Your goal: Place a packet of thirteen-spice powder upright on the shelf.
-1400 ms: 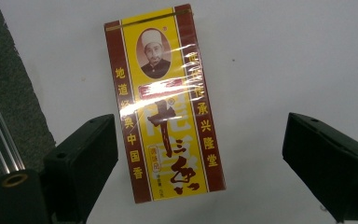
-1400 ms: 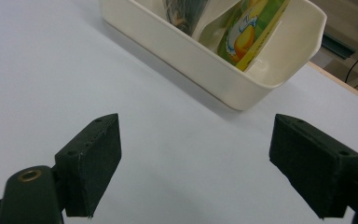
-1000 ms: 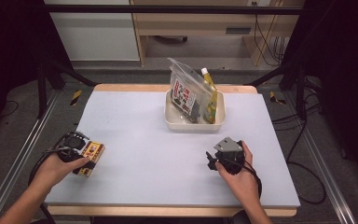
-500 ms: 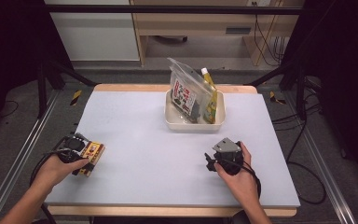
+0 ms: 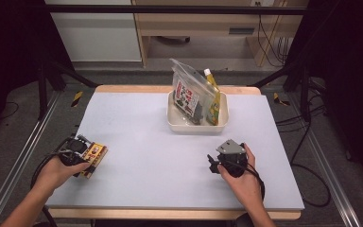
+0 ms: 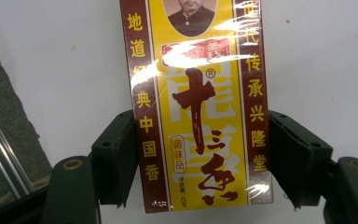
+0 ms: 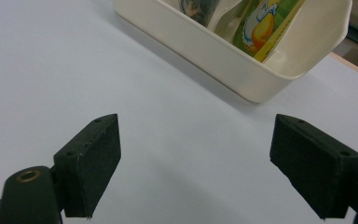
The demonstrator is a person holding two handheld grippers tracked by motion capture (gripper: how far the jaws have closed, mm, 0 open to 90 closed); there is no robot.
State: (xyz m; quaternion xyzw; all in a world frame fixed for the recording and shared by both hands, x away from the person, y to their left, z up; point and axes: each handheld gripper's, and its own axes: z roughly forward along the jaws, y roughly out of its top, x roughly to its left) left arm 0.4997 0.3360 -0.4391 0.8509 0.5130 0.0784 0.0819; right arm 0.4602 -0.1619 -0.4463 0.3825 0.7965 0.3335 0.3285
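Black jaws of the left gripper (image 6: 200, 161) stand on either side of a flat yellow and dark red packet (image 6: 197, 100) wrapped in glossy film and printed with Chinese characters. They have just been closing, and both pads now sit against the packet's long edges. From above, this gripper (image 5: 78, 150) is at the near left corner of the pale grey worktop (image 5: 137, 142), with the packet (image 5: 92, 157) lying flat on the surface just beside the hand that holds the tool.

Well apart, at the near right, the right gripper (image 5: 212, 163) rests in the other hand, its grey three-cornered plate on top. Its own view shows the right gripper (image 7: 196, 163) with jaws spread wide and only bare worktop between them.

Farther back, near the middle of the far edge, a cream plastic tub (image 5: 176, 124) holds a clear plastic pouch with printed cards (image 5: 188, 92) standing upright and a yellow and green squeeze pack (image 5: 212, 101) leaning beside it. The tub (image 7: 205, 51) lies ahead of the right gripper.
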